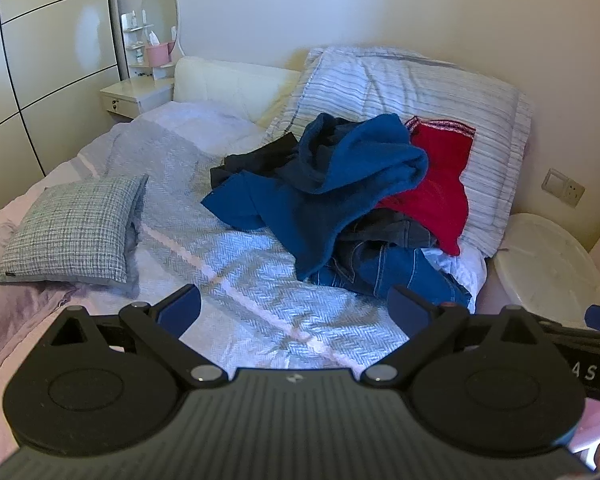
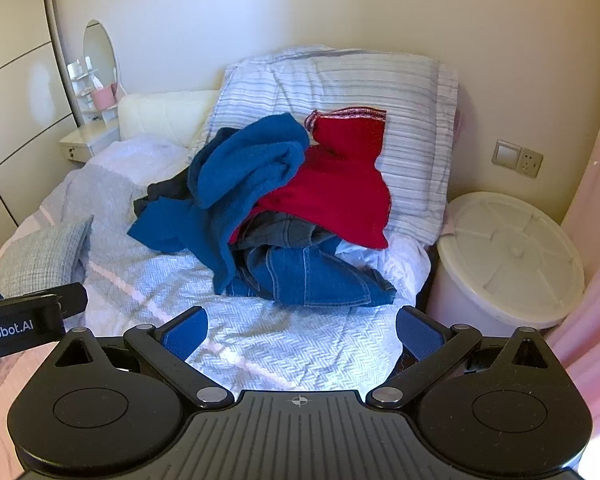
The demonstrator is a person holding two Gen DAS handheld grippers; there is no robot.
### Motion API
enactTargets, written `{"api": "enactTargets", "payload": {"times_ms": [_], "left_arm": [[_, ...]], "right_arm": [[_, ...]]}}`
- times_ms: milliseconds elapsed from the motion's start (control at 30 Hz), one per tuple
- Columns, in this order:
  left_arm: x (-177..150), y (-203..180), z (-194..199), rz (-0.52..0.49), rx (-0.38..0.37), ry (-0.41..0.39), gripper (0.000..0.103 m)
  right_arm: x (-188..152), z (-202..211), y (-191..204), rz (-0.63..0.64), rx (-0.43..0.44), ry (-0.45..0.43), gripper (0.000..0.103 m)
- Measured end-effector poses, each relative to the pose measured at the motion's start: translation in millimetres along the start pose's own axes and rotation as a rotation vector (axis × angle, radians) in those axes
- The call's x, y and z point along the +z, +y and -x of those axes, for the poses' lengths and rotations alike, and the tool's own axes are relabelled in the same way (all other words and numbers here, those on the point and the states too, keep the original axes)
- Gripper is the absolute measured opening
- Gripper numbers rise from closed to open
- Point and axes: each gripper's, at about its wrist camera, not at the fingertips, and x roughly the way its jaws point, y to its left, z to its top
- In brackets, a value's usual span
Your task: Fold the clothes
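A heap of clothes lies on the bed ahead: a blue fleece garment (image 1: 332,184) (image 2: 240,184) on top, a red garment (image 1: 440,184) (image 2: 340,184) behind it to the right, blue jeans (image 1: 392,272) (image 2: 316,276) at the front, and dark clothing (image 1: 256,160) (image 2: 164,192) at the left. My left gripper (image 1: 296,312) is open and empty, above the bedspread in front of the heap. My right gripper (image 2: 302,332) is open and empty, also short of the heap.
A striped folded duvet (image 1: 420,92) (image 2: 340,84) leans on the wall behind the heap. A grey checked cushion (image 1: 72,232) lies at the left. A white round bin (image 2: 508,256) stands right of the bed. A nightstand (image 1: 136,96) with a mirror is far left.
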Motion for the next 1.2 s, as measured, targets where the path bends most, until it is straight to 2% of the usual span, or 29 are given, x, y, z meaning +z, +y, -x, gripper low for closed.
{"api": "enactTargets", "payload": {"times_ms": [367,1200], "left_arm": [[-14.4,8.0,-11.1,0.002,-0.006,0.078,0.099],[-25.0,31.6,-20.6,0.014,0.008,0.1,0.099]], "right_arm": [[-10.0,-9.9,7.9,0.026,-0.009,0.061,0.103],[-6.4,-16.1,16.0,0.01,-0.013,0.061,0.103]]}}
